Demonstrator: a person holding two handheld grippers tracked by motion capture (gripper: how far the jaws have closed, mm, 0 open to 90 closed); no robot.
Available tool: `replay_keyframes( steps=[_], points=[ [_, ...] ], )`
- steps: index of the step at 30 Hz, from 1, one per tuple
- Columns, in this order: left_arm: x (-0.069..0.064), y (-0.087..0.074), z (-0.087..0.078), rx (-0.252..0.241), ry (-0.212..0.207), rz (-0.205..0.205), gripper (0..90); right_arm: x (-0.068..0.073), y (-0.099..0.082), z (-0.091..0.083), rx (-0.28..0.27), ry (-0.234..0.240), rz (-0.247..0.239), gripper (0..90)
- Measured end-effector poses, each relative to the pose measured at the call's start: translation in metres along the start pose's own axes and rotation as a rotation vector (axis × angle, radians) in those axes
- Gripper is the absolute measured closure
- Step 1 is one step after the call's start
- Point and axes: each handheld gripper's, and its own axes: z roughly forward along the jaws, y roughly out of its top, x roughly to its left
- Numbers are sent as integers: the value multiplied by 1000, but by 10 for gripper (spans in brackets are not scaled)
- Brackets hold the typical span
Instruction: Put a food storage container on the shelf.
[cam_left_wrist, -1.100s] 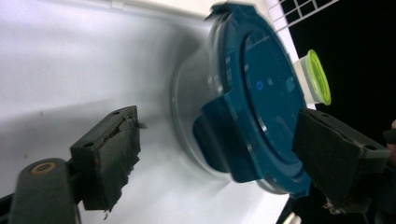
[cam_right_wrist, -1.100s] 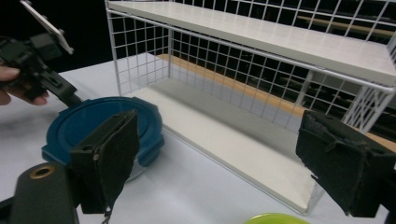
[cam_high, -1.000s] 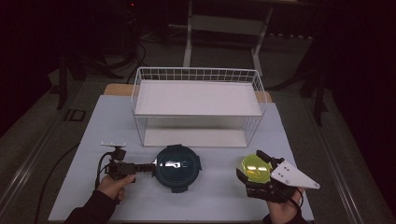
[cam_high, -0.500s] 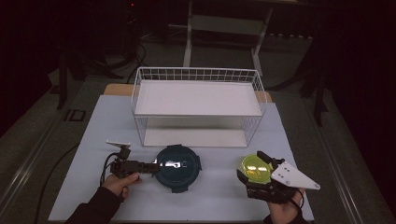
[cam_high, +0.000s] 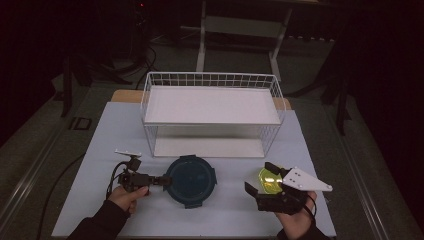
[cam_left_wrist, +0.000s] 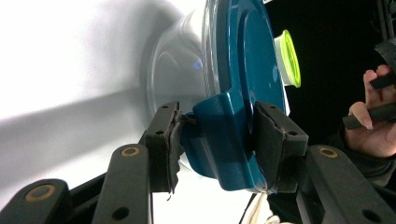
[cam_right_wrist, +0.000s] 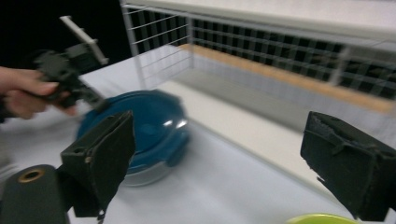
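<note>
While its latch tab points left, the lidded bowl (cam_high: 191, 180) sits upright, clamped by the just-closed left hand-held gripper (cam_high: 161, 181).

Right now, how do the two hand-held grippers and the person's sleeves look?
The left gripper and the right gripper are black, each with two jaws; the pads are dark and frayed, with brass-coloured pivots. A grey three-cornered plate tops the right gripper. A black cable trails from the left. The sleeves are dark.
</note>
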Motion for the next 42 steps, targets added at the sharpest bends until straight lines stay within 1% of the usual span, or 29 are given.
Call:
replay_keyframes(
  steps=[2,4,5,9,10,11,12,13,15,16,17,18,19,20,21,23,24,25,26,27,30,32,34,35,36,37,39,40,42],
  points=[
    [-3,-1,0,-2,1,32,532,1,-2,8,31,22,26,95],
    [-5,-1,0,-1,2,63,537,0,-5,17,71,62,74,102],
    [-6,-1,0,-2,1,83,537,-1,-7,22,92,77,94,136],
    [-9,-2,-1,3,-2,123,543,-3,-15,46,171,150,163,139],
    [-10,-2,-1,3,-5,137,544,-4,-16,51,184,166,186,150],
    [-10,-2,-1,3,-5,137,544,-4,-16,51,184,166,186,150],
    [-11,-3,-1,3,-10,165,544,-5,-18,57,198,189,209,156],
    [-11,-3,-1,6,-8,175,546,-6,-21,67,217,220,252,181],
    [-11,-4,-2,9,-12,185,547,-7,-24,76,231,246,283,210],
    [-11,-4,-2,11,-12,190,547,-8,-25,80,240,254,309,240],
    [-11,-4,-2,11,-12,190,548,-8,-25,80,240,254,309,240],
    [-11,-5,-3,11,-14,203,548,-9,-27,83,247,267,323,255],
    [-11,-6,-3,10,-17,211,548,-11,-30,90,267,273,343,284],
    [-11,-6,-3,11,-20,217,549,-11,-31,93,277,282,348,290],
    [-11,-7,-3,13,-21,223,550,-12,-32,96,285,282,355,298],
    [-10,-7,-3,11,-26,220,550,-14,-34,102,299,305,384,316],
    [-9,-8,-3,6,-31,221,551,-14,-35,104,303,308,393,344],
    [-9,-8,-3,4,-35,226,551,-15,-36,107,308,322,398,352],
    [-9,-9,-4,4,-36,231,551,-14,-37,110,319,334,405,389],
    [-9,-9,-4,4,-38,231,551,-14,-37,110,319,334,405,389],
    [-10,-10,-4,7,-38,242,553,-14,-41,117,346,373,431,431],
    [-10,-10,-4,5,-38,246,554,-14,-43,121,358,384,439,434],
    [-9,-11,-4,4,-43,251,554,-15,-44,122,363,416,474,482],
    [-9,-11,-4,4,-43,251,554,-15,-44,122,363,416,474,482],
    [-9,-11,-4,4,-44,245,554,-16,-44,122,362,433,483,525],
    [-9,-12,-4,2,-44,244,556,-16,-44,122,366,448,491,537],
    [-10,-13,-4,-1,-45,246,556,-16,-44,122,366,452,492,539],
    [-10,-13,-4,-1,-45,249,557,-15,-45,121,371,455,504,542],
    [-10,-15,-4,-11,-49,236,559,-16,-46,121,371,465,515,547]
  ],
)
